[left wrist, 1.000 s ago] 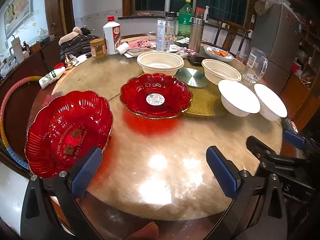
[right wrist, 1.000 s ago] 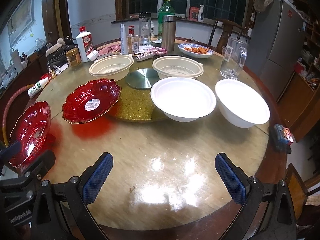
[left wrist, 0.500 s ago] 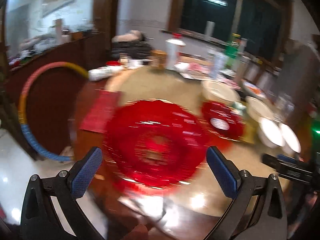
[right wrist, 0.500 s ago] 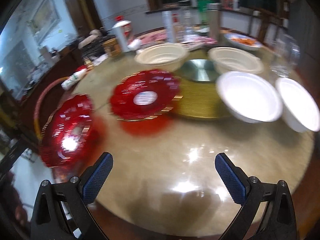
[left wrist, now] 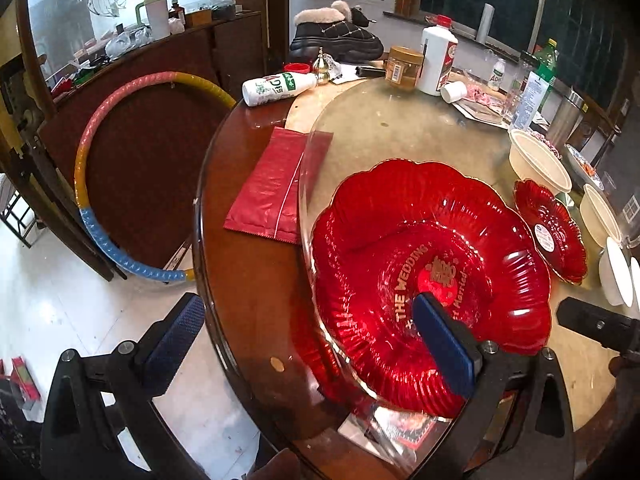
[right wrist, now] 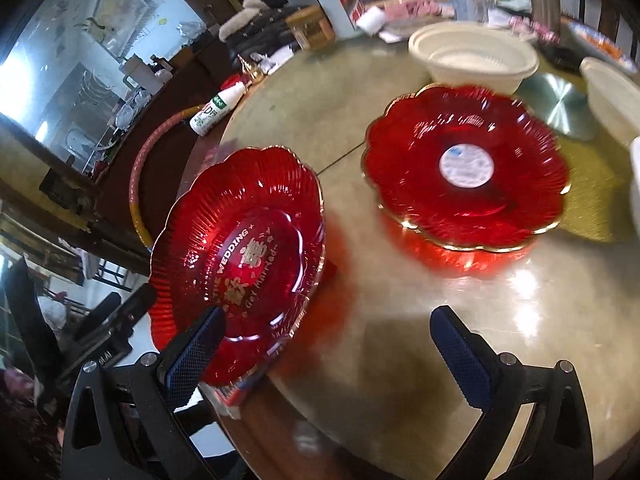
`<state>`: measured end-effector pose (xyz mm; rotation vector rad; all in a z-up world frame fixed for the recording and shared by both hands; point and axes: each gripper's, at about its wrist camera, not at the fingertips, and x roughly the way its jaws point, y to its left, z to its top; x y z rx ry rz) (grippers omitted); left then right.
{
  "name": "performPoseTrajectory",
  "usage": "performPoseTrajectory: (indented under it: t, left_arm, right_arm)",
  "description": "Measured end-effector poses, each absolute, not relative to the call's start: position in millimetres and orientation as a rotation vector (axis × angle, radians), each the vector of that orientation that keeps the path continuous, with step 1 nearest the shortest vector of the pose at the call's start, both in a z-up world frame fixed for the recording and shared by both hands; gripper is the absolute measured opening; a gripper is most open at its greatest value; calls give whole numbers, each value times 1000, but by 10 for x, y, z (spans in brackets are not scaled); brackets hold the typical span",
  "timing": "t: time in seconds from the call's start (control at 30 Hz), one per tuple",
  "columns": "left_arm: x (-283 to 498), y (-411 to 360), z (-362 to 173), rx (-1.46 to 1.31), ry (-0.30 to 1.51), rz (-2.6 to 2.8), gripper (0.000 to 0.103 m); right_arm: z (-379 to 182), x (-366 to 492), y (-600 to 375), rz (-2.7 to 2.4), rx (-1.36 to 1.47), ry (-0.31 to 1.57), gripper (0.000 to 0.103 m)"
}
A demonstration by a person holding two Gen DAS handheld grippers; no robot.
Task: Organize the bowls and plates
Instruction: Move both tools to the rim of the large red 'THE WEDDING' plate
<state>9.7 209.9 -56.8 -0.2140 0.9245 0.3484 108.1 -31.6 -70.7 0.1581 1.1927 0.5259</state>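
Observation:
A red scalloped plate with gold "THE WEDDING" lettering lies at the near left edge of the round table, also in the right wrist view. My left gripper is open, its right finger over the plate's middle and its left finger off the table edge. A second red plate with a white sticker sits further in, seen too in the left wrist view. My right gripper is open and empty, its left finger by the wedding plate's near rim. Cream bowls stand behind.
A red plastic packet lies on the table's wooden rim. Bottles, a jar and a lying white bottle crowd the far side. White bowls sit at right. A hula hoop leans beside the table.
Both grippers swung left toward the wedding plate and closed in on it. The left gripper's right finger now hangs over the plate. Both stay open.

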Motion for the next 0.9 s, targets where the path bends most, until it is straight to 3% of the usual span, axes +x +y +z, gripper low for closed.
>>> performPoseTrajectory:
  t: [0.4,0.53,0.7,0.9]
  left_arm:
    - [269,2143,-634,-232,948,346,103]
    - [311,2141,-658,-222,955,349,102]
    - [345,2176,-693,-234,971,352,85]
    - [415,2167,-793,-224,1020,355,45]
  right_arm:
    - [-798,1316,-123,488,151,1234,100]
    - [-823,1347,-103,474,136,1245,93]
    - [-854,1367,-44,463,109,1244,80]
    - [-960,1406,15,445,70,1270,53]
